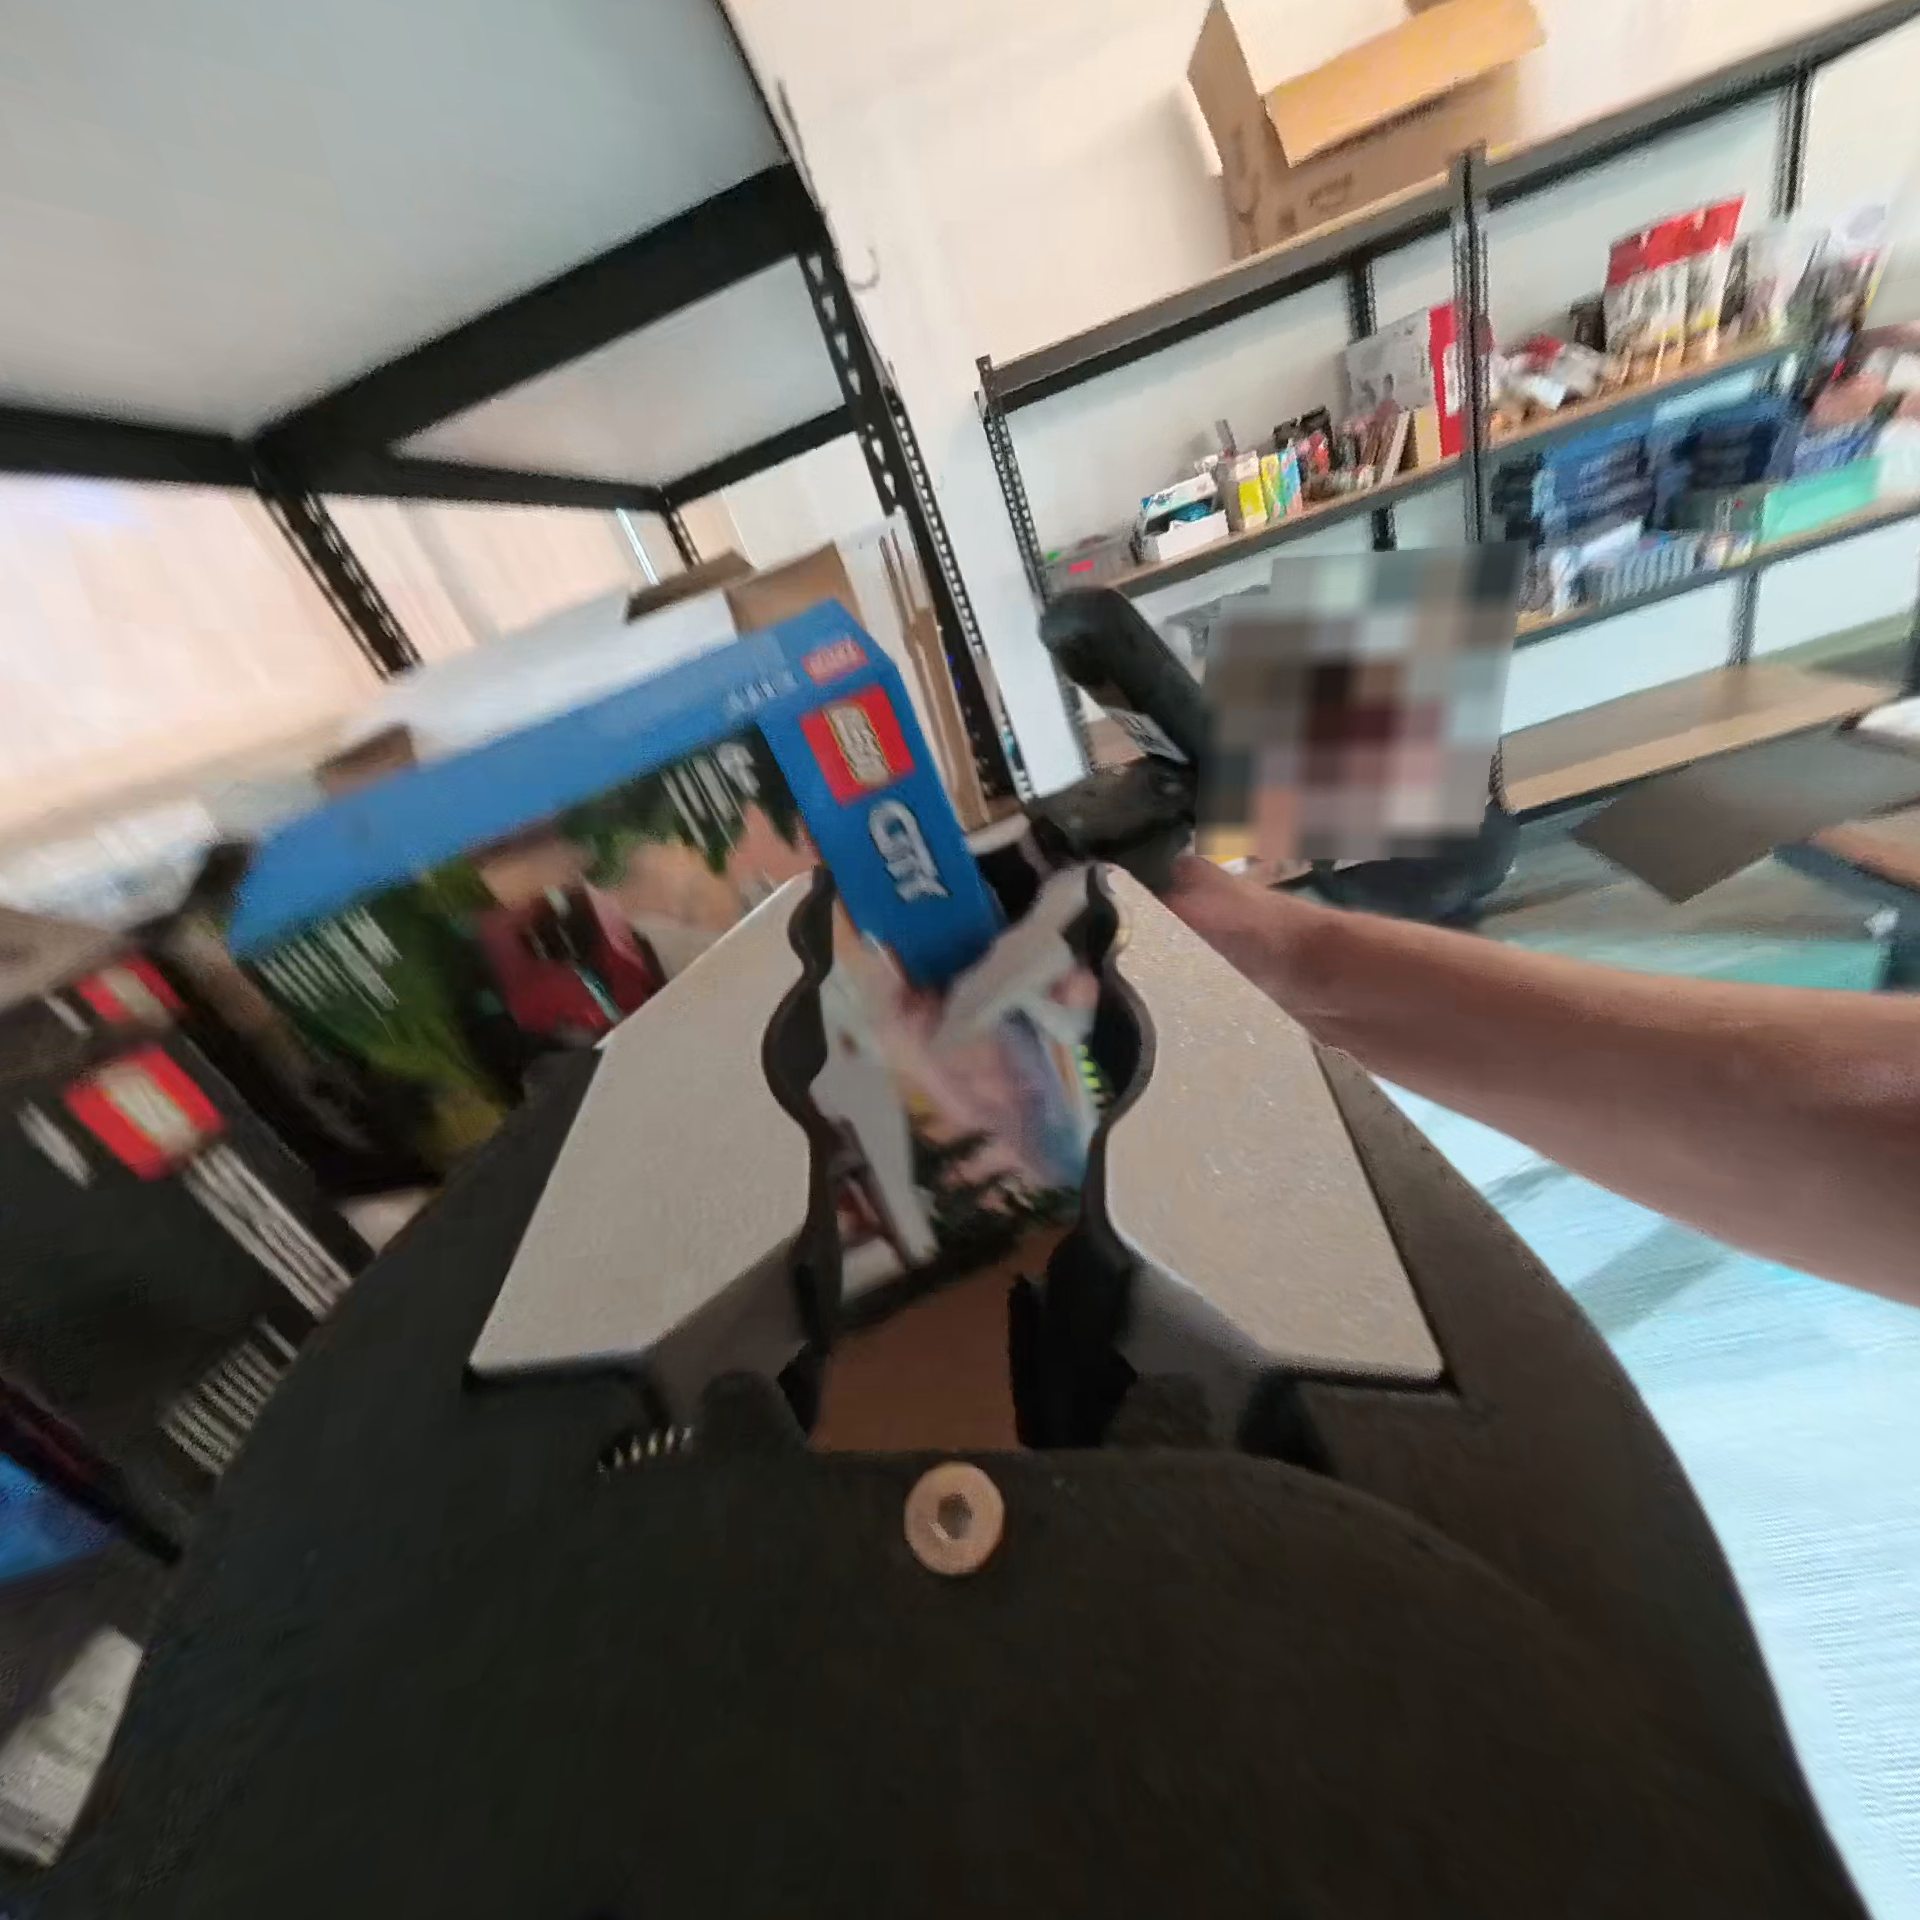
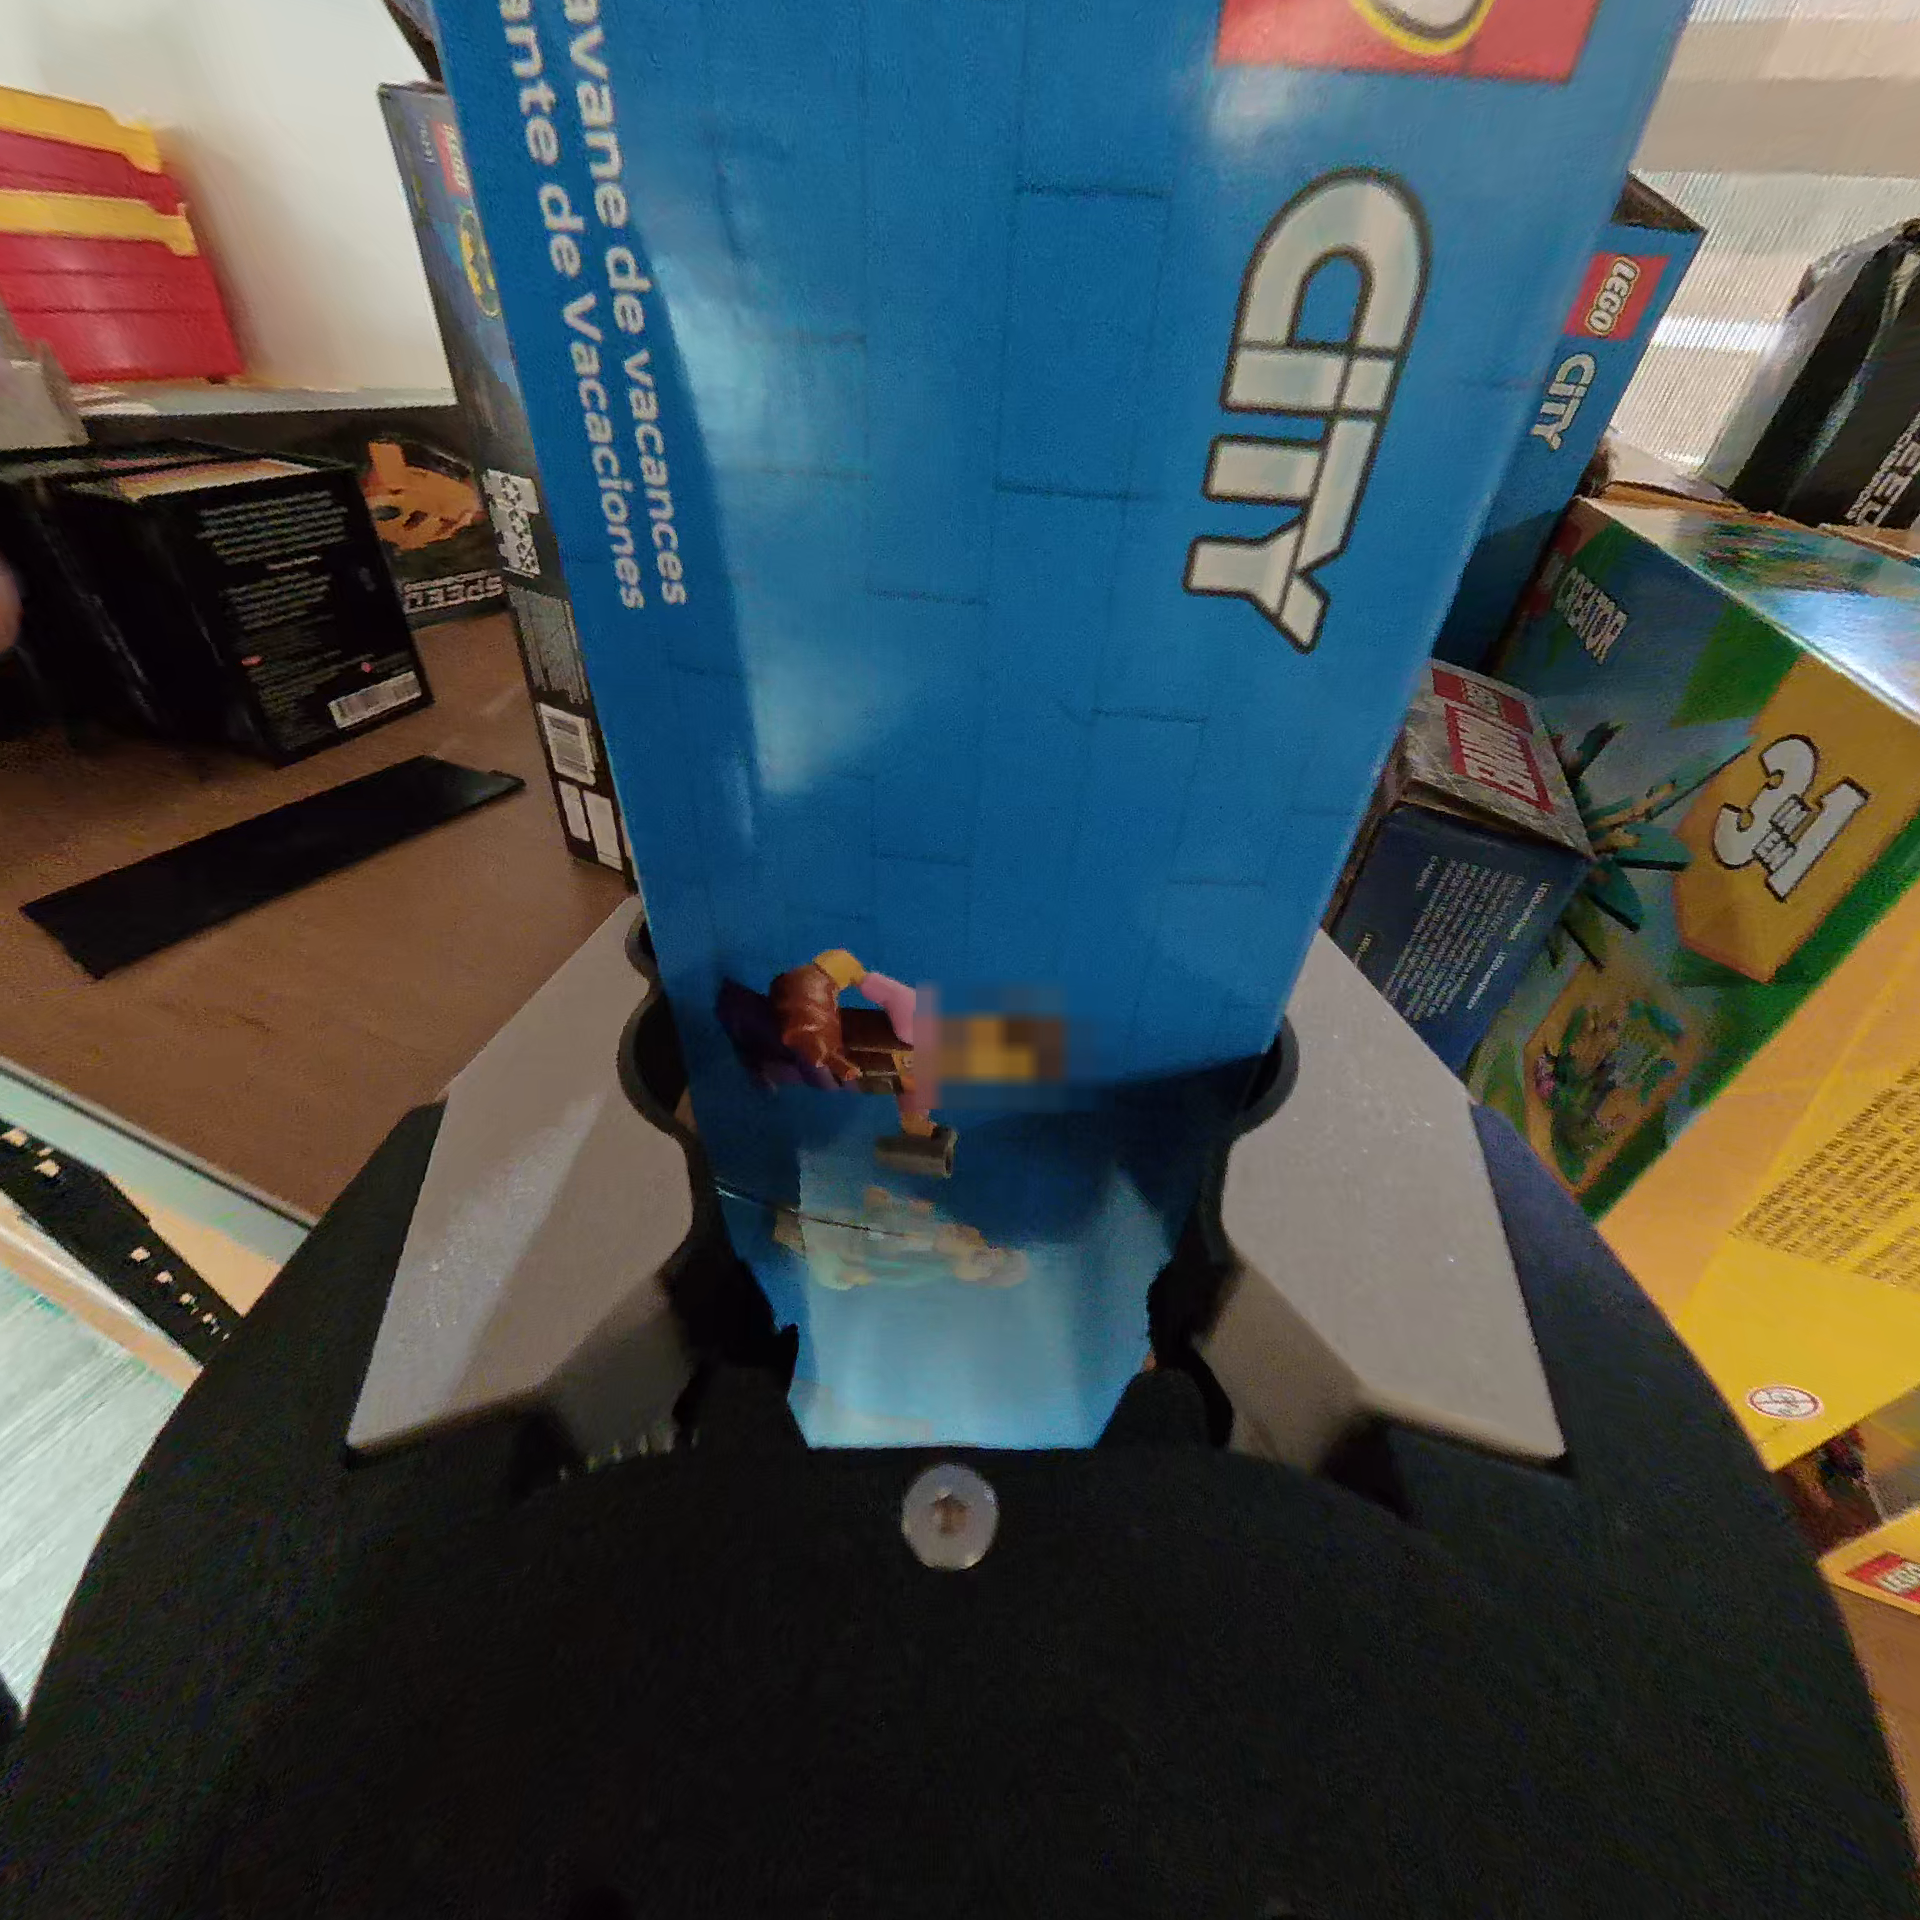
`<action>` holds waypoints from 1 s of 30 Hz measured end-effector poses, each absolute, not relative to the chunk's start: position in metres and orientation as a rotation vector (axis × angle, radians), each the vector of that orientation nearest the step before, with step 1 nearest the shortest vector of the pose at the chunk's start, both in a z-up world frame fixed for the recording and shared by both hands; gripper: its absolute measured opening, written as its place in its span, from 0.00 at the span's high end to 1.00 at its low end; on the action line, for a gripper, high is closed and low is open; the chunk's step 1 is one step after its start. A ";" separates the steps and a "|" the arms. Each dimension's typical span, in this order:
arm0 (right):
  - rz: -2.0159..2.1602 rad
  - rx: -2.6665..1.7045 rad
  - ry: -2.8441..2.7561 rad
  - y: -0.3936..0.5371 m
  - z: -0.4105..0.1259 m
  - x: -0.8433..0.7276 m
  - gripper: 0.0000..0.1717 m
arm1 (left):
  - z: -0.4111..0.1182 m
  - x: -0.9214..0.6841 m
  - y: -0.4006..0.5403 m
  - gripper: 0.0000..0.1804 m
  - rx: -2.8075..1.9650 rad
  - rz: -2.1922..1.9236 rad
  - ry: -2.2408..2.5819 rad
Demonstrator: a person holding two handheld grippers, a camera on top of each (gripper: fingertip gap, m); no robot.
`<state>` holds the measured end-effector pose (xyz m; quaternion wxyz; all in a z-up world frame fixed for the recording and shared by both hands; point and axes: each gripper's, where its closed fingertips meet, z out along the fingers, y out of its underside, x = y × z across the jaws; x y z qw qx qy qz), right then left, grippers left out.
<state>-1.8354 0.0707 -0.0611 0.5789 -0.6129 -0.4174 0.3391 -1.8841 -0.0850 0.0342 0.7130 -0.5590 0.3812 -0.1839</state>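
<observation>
A blue toy-brick box (image 2: 966, 499) stands up between the fingers of my right gripper (image 2: 971, 945). Both black pads press on its sides, so the right gripper is shut on it. In the left wrist view the same blue box (image 1: 623, 769) is blurred and tilted in the air above a wooden shelf. The right gripper's black body (image 1: 1117, 727) and a person's forearm (image 1: 1507, 1049) hold it from the right. My left gripper (image 1: 956, 894) stands open with its fingertips near the box's lower end. Its left pad shows a gap to the box.
Black toy boxes (image 1: 156, 1143) stand at the left. More boxes, green and yellow (image 2: 1714, 935) and dark blue (image 2: 1455, 862), crowd the right. A black flat strip (image 2: 260, 862) lies on the wooden surface. Black metal shelving (image 1: 1455, 499) with goods stands behind.
</observation>
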 end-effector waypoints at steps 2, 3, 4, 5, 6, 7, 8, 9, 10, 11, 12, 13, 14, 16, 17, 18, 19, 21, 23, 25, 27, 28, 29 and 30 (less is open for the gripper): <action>0.803 -1.433 -0.984 0.069 -0.061 -1.833 0.37 | 0.061 -1.872 -0.067 0.68 -1.221 -0.311 0.923; 0.798 -1.434 -0.985 0.068 -0.061 -1.834 0.37 | 0.071 -1.864 -0.057 0.65 -1.231 -0.279 0.974; 0.794 -1.431 -0.987 0.067 -0.061 -1.834 0.37 | 0.081 -1.857 -0.047 0.64 -1.239 -0.242 1.016; 0.788 -1.430 -0.990 0.066 -0.061 -1.835 0.37 | 0.089 -1.848 -0.039 0.63 -1.239 -0.214 1.077; 0.783 -1.433 -0.992 0.066 -0.061 -1.835 0.37 | 0.094 -1.841 -0.028 0.62 -1.260 -0.175 1.136; 0.780 -1.429 -0.996 0.065 -0.061 -1.835 0.37 | 0.098 -1.837 -0.015 0.61 -1.277 -0.125 1.175; 0.785 -1.426 -1.004 0.064 -0.061 -1.835 0.37 | 0.099 -1.833 -0.003 0.60 -1.301 -0.098 1.227; 0.793 -1.418 -1.020 0.062 -0.061 -1.835 0.37 | 0.098 -1.830 0.009 0.59 -1.329 -0.076 1.273; 0.808 -1.408 -1.035 0.060 -0.061 -1.834 0.37 | 0.097 -1.828 0.019 0.58 -1.347 -0.058 1.322; 0.825 -1.401 -1.048 0.059 -0.061 -1.833 0.37 | 0.089 -1.826 0.026 0.56 -1.380 -0.056 1.394; 0.840 -1.396 -1.057 0.059 -0.061 -1.831 0.37 | 0.083 -1.827 0.035 0.55 -1.422 -0.037 1.438; 0.856 -1.387 -1.072 0.058 -0.061 -1.829 0.38 | 0.076 -1.826 0.042 0.55 -1.452 -0.027 1.489; 0.876 -1.378 -1.092 0.056 -0.061 -1.827 0.38 | 0.065 -1.826 0.046 0.54 -1.499 -0.030 1.554; 0.917 -1.363 -1.121 0.055 -0.061 -1.823 0.37 | 0.058 -1.823 0.058 0.49 -1.538 0.004 1.605; 0.938 -1.352 -1.132 0.054 -0.061 -1.821 0.37 | 0.053 -1.818 0.058 0.50 -1.567 -0.037 1.647; 0.956 -1.346 -1.147 0.053 -0.061 -1.820 0.37 | 0.046 -1.815 0.060 0.49 -1.607 -0.062 1.676; 0.965 -1.340 -1.159 0.054 -0.061 -1.819 0.38 | 0.041 -1.811 0.063 0.45 -1.626 -0.082 1.689; 0.982 -1.332 -1.177 0.054 -0.061 -1.818 0.37 | 0.029 -1.807 0.065 0.43 -1.664 -0.130 1.717; 1.001 -1.321 -1.191 0.056 -0.061 -1.816 0.37 | 0.028 -1.805 0.068 0.43 -1.692 -0.128 1.725; 1.008 -1.311 -1.218 0.057 -0.062 -1.814 0.37 | 0.029 -1.806 0.068 0.44 -1.713 -0.103 1.747; 1.033 -1.296 -1.233 0.059 -0.062 -1.812 0.37 | 0.027 -1.805 0.071 0.43 -1.726 -0.066 1.750; 1.042 -1.291 -1.243 0.060 -0.062 -1.811 0.37 | 0.025 -1.804 0.073 0.42 -1.738 -0.047 1.751; 1.047 -1.286 -1.255 0.060 -0.062 -1.810 0.37 | 0.024 -1.805 0.073 0.42 -1.742 -0.032 1.760; 1.057 -1.279 -1.268 0.060 -0.062 -1.810 0.37 | 0.024 -1.805 0.073 0.42 -1.743 -0.026 1.776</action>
